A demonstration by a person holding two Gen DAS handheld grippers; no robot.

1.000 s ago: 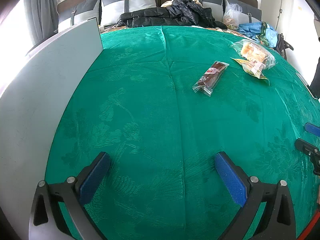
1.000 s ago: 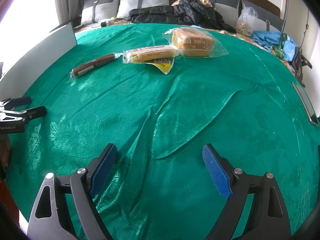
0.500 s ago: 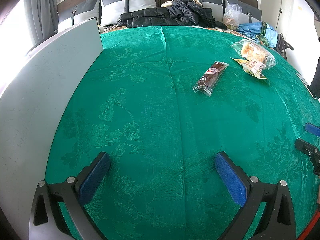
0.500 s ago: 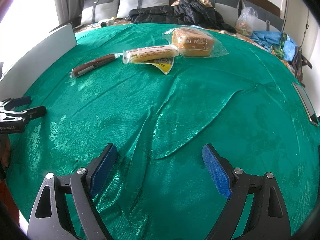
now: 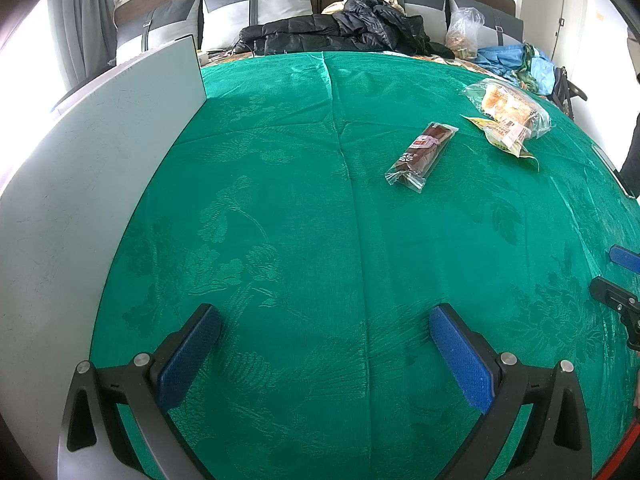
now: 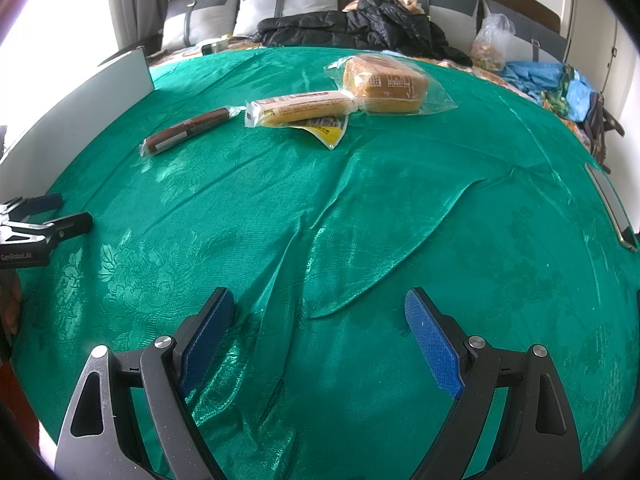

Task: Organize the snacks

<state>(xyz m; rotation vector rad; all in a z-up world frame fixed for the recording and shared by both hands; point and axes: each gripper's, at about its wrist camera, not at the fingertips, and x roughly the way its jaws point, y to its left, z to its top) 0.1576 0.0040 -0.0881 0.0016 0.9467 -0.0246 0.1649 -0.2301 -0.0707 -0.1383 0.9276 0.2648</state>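
1. On the green patterned satin cloth (image 6: 400, 216) covering the table lie four wrapped snacks, all toward the far side.
2. Farthest left in the right wrist view is a long dark brown bar in a clear wrapper (image 6: 188, 130), lying at a slant, apart from the others.
3. Next to it lies a pale yellow roll in a clear printed wrapper (image 6: 300, 108), its right end touching or just beside a loaf of golden sliced bread in a clear bag (image 6: 384, 84).
4. A flat yellow sachet (image 6: 326, 130) pokes out from under the near edge of the yellow roll.
5. The left gripper (image 5: 324, 344) hovers low over bare cloth, its blue-padded fingers spread wide with nothing between them; the snacks are well ahead and to its right.
6. The right gripper (image 6: 320, 332) is likewise spread wide and empty, above a ridge of creased cloth, with the snacks well ahead.
7. A pale grey upright board (image 5: 100, 160) stands along the left edge of the cloth.
8. Beyond the table are grey and white cushions (image 6: 288, 4) and a black puffer jacket (image 6: 360, 28).
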